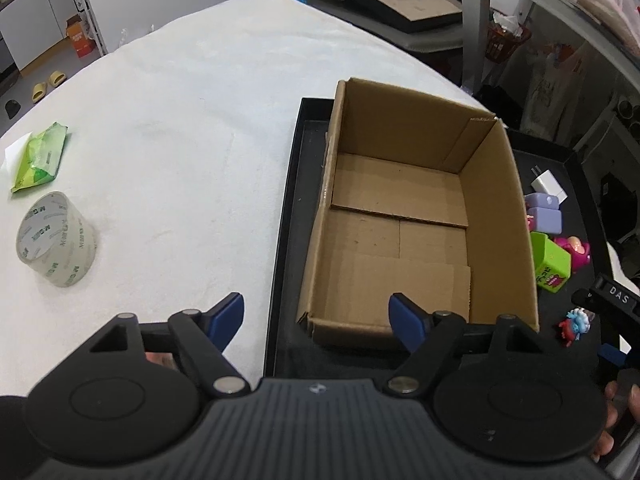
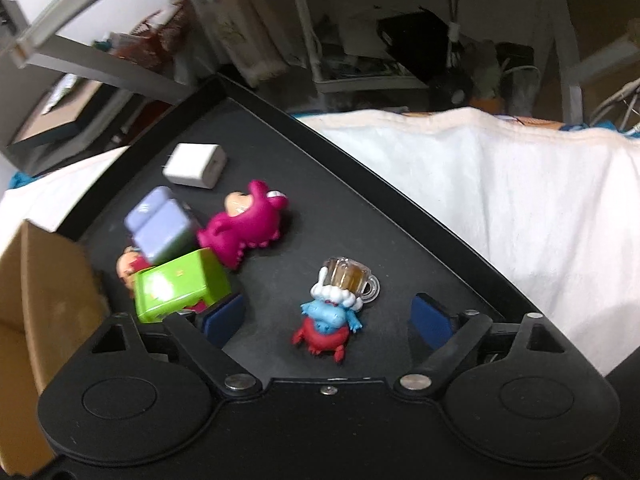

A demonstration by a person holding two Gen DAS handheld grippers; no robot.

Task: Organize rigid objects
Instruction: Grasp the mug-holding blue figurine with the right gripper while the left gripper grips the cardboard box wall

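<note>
1. A white cloth-covered table (image 1: 180, 120) carries everything.
2. A black tray (image 1: 286, 208) lies on the table's right part.
3. An open cardboard box (image 1: 500, 208) stands in the tray's left side, nothing inside it.
4. The left gripper (image 1: 316, 318) hovers over the tray's near-left edge and the box's near wall, blue pads spread wide, holding nothing.
5. The right gripper (image 2: 328, 318) hangs over the tray right of the box, jaws wide apart and unloaded.
6. A clear tape roll (image 1: 56, 240) and a green wipes packet (image 1: 40, 158) sit on the cloth at far left.
7. Toys cluster beside the box: a green block (image 2: 180, 284), a lilac case (image 2: 160, 224), a magenta bear figure (image 2: 244, 228), a white charger (image 2: 196, 166).
8. A small blue-and-red figure with a tiny beer mug (image 2: 332, 300) lies between the right gripper's pads, untouched.
</note>
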